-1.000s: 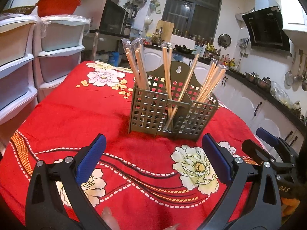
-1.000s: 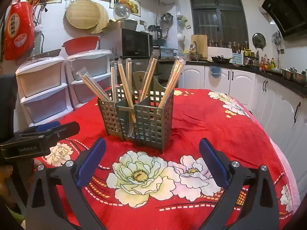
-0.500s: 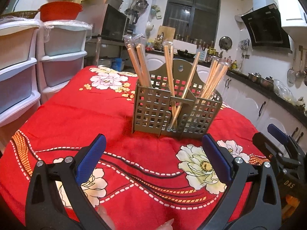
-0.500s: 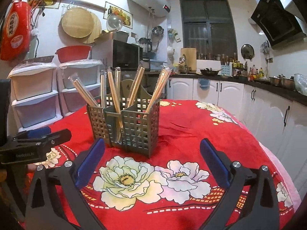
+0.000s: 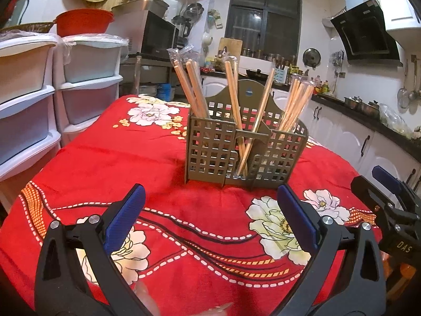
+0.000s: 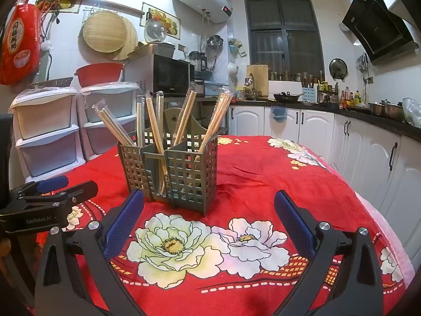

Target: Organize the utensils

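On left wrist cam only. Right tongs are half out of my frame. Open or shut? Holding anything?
Observer: Right tongs are open, nothing between the pads.
Operator: Where's the caddy relative to them?
Observer: Chopstick caddy stands ahead, slightly left of their centre, apart from both pads.
Operator: Table's right edge?
Observer: Red tablecloth has no utensils lying there; pink fabric shows along its edge.

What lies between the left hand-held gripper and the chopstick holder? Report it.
Only bare red floral tablecloth separates the left hand-held gripper from the chopstick holder, as the left wrist view shows.
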Available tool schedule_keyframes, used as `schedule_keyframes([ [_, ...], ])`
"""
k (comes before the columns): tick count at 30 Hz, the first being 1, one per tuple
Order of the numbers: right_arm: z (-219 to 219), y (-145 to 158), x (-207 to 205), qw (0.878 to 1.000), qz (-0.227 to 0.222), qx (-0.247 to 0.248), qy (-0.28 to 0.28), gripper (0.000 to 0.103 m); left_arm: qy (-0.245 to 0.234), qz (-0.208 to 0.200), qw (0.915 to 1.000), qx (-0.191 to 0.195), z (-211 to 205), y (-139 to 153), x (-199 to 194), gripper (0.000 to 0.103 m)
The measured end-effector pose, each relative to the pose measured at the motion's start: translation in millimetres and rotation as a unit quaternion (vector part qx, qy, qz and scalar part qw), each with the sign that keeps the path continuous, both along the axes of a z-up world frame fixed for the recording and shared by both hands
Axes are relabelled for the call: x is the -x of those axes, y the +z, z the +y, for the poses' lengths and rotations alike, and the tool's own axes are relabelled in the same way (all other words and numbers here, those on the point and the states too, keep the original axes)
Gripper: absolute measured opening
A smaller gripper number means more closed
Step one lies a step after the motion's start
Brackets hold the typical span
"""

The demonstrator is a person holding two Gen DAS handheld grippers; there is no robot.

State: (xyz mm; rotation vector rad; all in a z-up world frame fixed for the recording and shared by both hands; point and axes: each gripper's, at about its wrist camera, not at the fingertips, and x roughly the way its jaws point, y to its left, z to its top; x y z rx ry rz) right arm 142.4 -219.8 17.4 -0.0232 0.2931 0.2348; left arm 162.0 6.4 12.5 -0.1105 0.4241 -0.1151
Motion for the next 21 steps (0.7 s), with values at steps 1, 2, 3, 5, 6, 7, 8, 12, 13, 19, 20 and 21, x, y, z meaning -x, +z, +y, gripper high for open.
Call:
schedule_keyframes([
  [1,-0.1,-0.3,0.0,1.000,0.000,0.000,0.000,0.096,0.000,0.001,1.0000,0.001,0.0,-0.3,0.1,0.091],
  [2,0.0,-0.2,0.1,1.000,0.000,0.000,-0.001,0.096,0.003,0.002,1.0000,0.001,0.5,-0.6,-0.2,0.091],
  [3,0.0,-0.1,-0.1,1.000,0.000,0.000,0.000,0.096,0.005,0.003,1.0000,0.001,0.8,-0.9,-0.3,0.091],
  [5,-0.1,-0.2,-0.1,1.000,0.000,0.000,-0.001,0.096,0.007,0.004,1.0000,0.002,1.2,-1.2,-0.6,0.091],
  [6,-0.1,-0.3,-0.1,1.000,0.001,0.000,0.000,0.096,0.008,0.005,1.0000,0.003,1.6,-1.4,-0.8,0.091],
  [7,0.1,-0.6,-0.3,1.000,0.002,0.000,0.000,0.096,0.008,0.006,0.9999,0.003,1.9,-1.5,-1.3,0.091],
  [8,0.4,-0.8,-0.5,1.000,0.002,-0.001,0.000,0.096,0.009,0.006,0.9999,0.003,1.6,-1.4,-1.2,0.091],
  [12,0.3,-1.6,-1.1,1.000,0.003,-0.001,-0.001,0.096,0.010,0.006,0.9999,0.002,1.4,-1.2,-1.3,0.091],
  [13,0.7,-1.8,-1.3,1.000,0.004,-0.002,-0.001,0.096,0.010,0.006,0.9999,0.002,1.4,-1.3,-1.5,0.091],
  [19,0.2,-1.6,-1.1,1.000,0.003,-0.001,-0.001,0.096,0.012,0.003,0.9999,0.002,2.3,-0.8,-0.5,0.091],
  [20,0.1,-1.5,-1.0,1.000,0.003,-0.001,-0.001,0.096,0.012,0.004,0.9999,0.002,2.0,-0.7,-0.2,0.091],
  [21,0.4,-1.6,-1.0,1.000,0.003,-0.002,-0.001,0.096,0.012,0.003,0.9999,0.002,2.1,-0.6,0.0,0.091],
])
